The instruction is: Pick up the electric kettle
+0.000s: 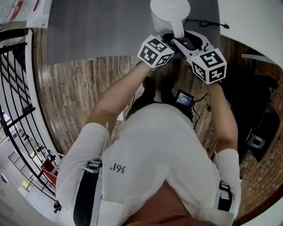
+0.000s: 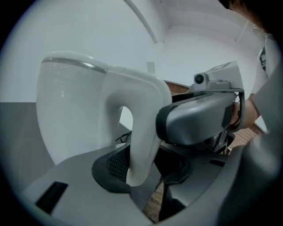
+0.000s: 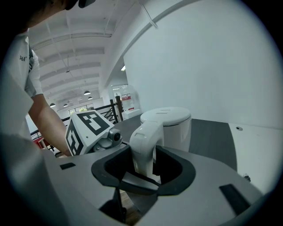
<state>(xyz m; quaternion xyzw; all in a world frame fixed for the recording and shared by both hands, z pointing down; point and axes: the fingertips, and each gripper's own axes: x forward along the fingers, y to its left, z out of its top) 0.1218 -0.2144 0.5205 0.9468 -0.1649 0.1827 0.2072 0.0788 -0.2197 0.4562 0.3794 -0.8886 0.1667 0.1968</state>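
Observation:
The white electric kettle (image 1: 166, 11) stands at the near edge of the grey table (image 1: 97, 31), its curved handle (image 1: 177, 26) pointing toward me. Both grippers meet at that handle. My left gripper (image 1: 170, 42) comes in from the left; in the left gripper view its hollow black pads (image 2: 116, 167) enclose the handle's lower end (image 2: 140, 150). From the right comes my right gripper (image 1: 185, 45), whose jaws in the right gripper view ring the handle (image 3: 143, 150) just below the lid (image 3: 166, 115). I cannot tell whether the kettle is off the table.
A black cable (image 1: 208, 23) runs off the table behind the kettle. Wooden floor (image 1: 70, 97) lies below the table edge, with a black railing (image 1: 17, 88) at the left. A white wall rises behind the kettle (image 3: 212, 57).

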